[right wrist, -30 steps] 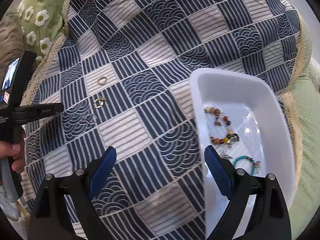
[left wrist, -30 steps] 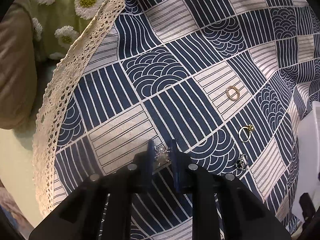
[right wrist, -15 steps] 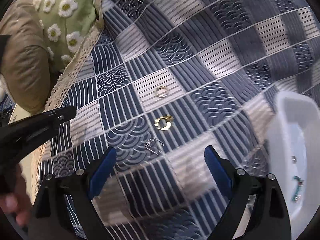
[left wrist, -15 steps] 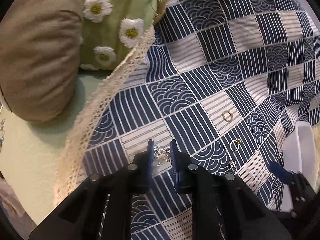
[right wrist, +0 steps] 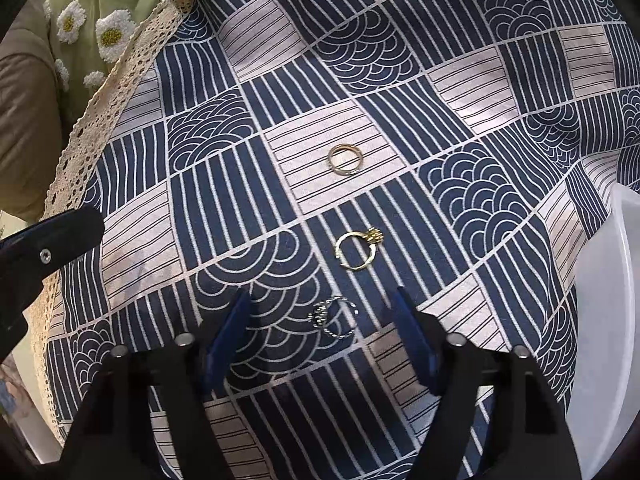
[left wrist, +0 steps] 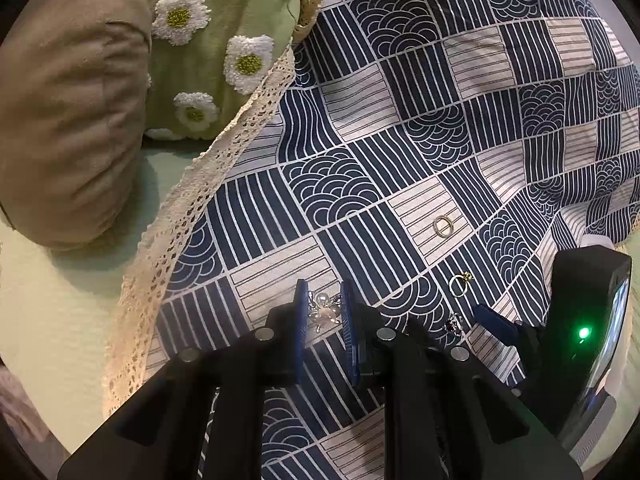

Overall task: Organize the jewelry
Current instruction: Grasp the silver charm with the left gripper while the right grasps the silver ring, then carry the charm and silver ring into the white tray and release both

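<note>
My left gripper point(left wrist: 323, 300) is shut on a silver pearl spider brooch point(left wrist: 325, 312) and holds it above the navy-and-white patterned cloth point(left wrist: 400, 120). My right gripper point(right wrist: 320, 312) is open, low over the cloth, with a silver ring with a dark stone point(right wrist: 333, 316) lying between its blue fingers. A gold ring with a small setting point(right wrist: 357, 249) lies just beyond, and a plain gold band point(right wrist: 345, 159) farther on. All three rings also show in the left wrist view: the band point(left wrist: 442, 226), the gold ring point(left wrist: 459, 283), the silver ring point(left wrist: 454, 324).
A white plastic tray point(right wrist: 608, 320) stands at the right edge. A green daisy cushion point(left wrist: 224, 52) and a brown cushion point(left wrist: 68, 100) lie at the left, beyond the cloth's lace border point(left wrist: 192, 208). The right gripper's body point(left wrist: 580, 340) is close on the left gripper's right.
My right gripper has swung left from the tray and come down around the silver ring. My left gripper has lifted with the brooch held.
</note>
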Available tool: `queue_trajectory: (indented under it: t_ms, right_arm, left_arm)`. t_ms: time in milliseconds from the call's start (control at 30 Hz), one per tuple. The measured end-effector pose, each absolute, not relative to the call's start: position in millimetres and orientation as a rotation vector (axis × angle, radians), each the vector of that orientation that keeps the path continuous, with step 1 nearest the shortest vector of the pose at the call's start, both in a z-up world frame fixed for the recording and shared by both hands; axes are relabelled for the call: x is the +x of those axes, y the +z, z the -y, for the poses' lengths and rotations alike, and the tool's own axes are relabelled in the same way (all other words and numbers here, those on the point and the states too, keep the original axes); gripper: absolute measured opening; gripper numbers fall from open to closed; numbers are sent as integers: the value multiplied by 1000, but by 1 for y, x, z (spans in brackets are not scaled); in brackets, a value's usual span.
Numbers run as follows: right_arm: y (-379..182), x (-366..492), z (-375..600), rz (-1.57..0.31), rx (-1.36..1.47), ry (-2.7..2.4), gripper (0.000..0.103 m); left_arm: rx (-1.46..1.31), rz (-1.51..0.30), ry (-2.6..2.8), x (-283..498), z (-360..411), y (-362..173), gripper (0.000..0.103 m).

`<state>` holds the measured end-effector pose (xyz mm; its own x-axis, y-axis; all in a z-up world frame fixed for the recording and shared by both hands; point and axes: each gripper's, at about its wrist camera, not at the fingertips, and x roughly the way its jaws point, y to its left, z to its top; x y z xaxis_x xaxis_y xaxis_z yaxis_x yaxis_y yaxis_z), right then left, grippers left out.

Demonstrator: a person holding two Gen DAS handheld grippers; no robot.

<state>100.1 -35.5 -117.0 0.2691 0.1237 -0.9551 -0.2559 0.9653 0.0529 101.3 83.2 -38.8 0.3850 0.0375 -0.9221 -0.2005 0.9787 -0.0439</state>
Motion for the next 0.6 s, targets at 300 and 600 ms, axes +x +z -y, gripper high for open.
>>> queue_trajectory:
  t_ms: [300, 600]
  right_arm:
    - [-115, 106, 63, -1316, -31, 320, 23]
    - [-54, 95, 90, -1214, 1, 353, 12]
  left_arm:
    - [-149, -1170, 158, 99, -85, -39, 15]
    - [-128, -1116, 99, 93, -65, -22, 15]
